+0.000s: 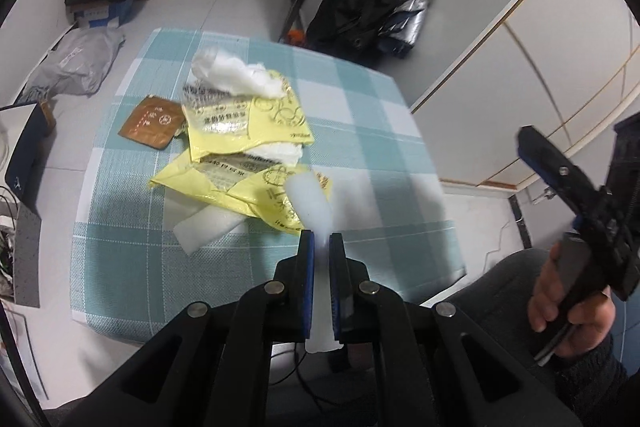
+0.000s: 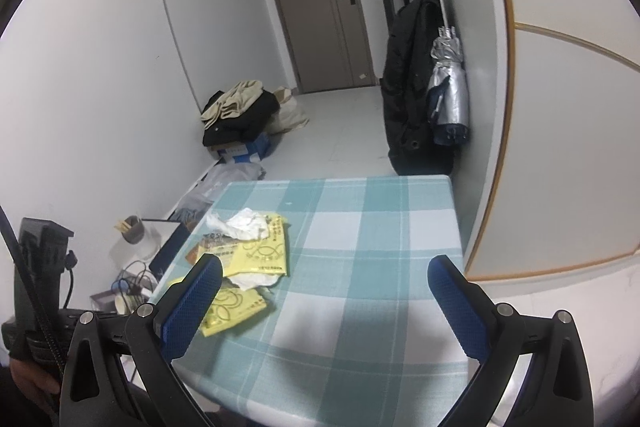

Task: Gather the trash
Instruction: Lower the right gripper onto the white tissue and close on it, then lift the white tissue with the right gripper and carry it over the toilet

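My left gripper (image 1: 320, 241) is shut on a white tissue (image 1: 310, 203), held above the near part of the checked table (image 1: 372, 115). On the table lie two yellow wrappers (image 1: 248, 119), a crumpled white tissue (image 1: 232, 73), a folded white tissue (image 1: 204, 231) and a brown packet (image 1: 150, 123). The right wrist view shows the same pile of yellow wrappers (image 2: 256, 251) and a white tissue (image 2: 244, 223) at the table's left side. My right gripper (image 2: 324, 267) is open and empty above the near table edge; it also shows in the left wrist view (image 1: 576, 187).
A black jacket (image 2: 412, 87) and a silver umbrella (image 2: 448, 91) hang on the right wall beyond the table. Clothes on a blue box (image 2: 240, 119) and a grey bag (image 1: 76, 63) lie on the floor at the left. Cables and cups (image 2: 132, 287) sit left of the table.
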Available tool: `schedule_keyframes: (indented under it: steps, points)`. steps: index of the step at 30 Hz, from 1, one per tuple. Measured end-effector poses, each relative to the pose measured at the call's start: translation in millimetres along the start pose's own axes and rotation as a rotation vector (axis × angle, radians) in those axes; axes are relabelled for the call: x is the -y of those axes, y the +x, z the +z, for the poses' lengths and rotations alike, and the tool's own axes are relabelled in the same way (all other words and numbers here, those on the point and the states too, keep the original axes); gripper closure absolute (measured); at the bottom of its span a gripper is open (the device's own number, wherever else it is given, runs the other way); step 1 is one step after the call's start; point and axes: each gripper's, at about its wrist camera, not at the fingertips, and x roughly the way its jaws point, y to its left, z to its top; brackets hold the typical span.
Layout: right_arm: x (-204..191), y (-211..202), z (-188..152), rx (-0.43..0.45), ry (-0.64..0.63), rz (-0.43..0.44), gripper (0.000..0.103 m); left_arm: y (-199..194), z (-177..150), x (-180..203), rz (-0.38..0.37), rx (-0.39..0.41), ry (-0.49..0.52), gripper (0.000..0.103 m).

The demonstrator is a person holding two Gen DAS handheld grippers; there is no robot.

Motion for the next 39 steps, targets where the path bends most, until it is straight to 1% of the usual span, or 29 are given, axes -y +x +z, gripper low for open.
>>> schedule_keyframes:
  steps: [3, 6, 7, 10, 15, 18, 22, 24, 27, 29, 30, 32, 33, 35, 36, 38, 39]
  points:
    - [-6, 5, 11, -0.012, -0.02, 0.033, 0.0, -15, 3, -5, -0.032, 0.058, -0.015, 0.1]
    - [-13, 15, 24, -0.026, -0.047, 0.079, 0.0, -34, 9, -10, -0.044, 0.155, -0.026, 0.1]
    - [-16, 21, 29, -0.032, -0.058, 0.095, 0.0, -44, 12, -12, -0.044, 0.199, -0.031, 0.1]
    - [-27, 46, 42, -0.06, -0.102, 0.149, 0.0, -59, 18, -22, -0.021, 0.28, -0.045, 0.1]
    - [-49, 108, 58, -0.148, -0.145, 0.25, 0.0, -71, 28, -37, 0.012, 0.364, -0.068, 0.1]
    - [-68, 146, 60, -0.207, -0.195, 0.282, 0.0, -72, 32, -45, 0.009, 0.379, -0.083, 0.1]
    - [-89, 193, 55, -0.304, -0.246, 0.334, 0.001, -66, 35, -56, -0.014, 0.34, -0.121, 0.1]
    - [-97, 214, 50, -0.33, -0.274, 0.333, 0.001, -66, 36, -60, -0.036, 0.33, -0.135, 0.1]
    - [-101, 239, 42, -0.381, -0.304, 0.323, 0.003, -66, 37, -62, -0.037, 0.322, -0.141, 0.1]
    - [-101, 253, 37, -0.425, -0.304, 0.323, 0.012, -64, 39, -63, -0.046, 0.315, -0.146, 0.1]
    - [-101, 258, 34, -0.448, -0.298, 0.327, 0.014, -65, 38, -62, -0.048, 0.312, -0.146, 0.1]
    - [-98, 262, 30, -0.463, -0.297, 0.336, 0.026, -64, 39, -62, -0.051, 0.305, -0.149, 0.1]
    - [-98, 263, 30, -0.464, -0.304, 0.339, 0.03, -63, 39, -62, -0.054, 0.299, -0.15, 0.1]
    - [-99, 264, 27, -0.468, -0.332, 0.342, 0.047, -63, 39, -59, -0.054, 0.294, -0.153, 0.1]
    - [-100, 264, 28, -0.469, -0.345, 0.337, 0.052, -63, 39, -58, -0.054, 0.289, -0.151, 0.1]
    - [-99, 263, 28, -0.471, -0.358, 0.33, 0.073, -61, 39, -55, -0.054, 0.277, -0.151, 0.1]
    - [-99, 263, 28, -0.471, -0.357, 0.328, 0.077, -61, 40, -54, -0.052, 0.272, -0.148, 0.1]
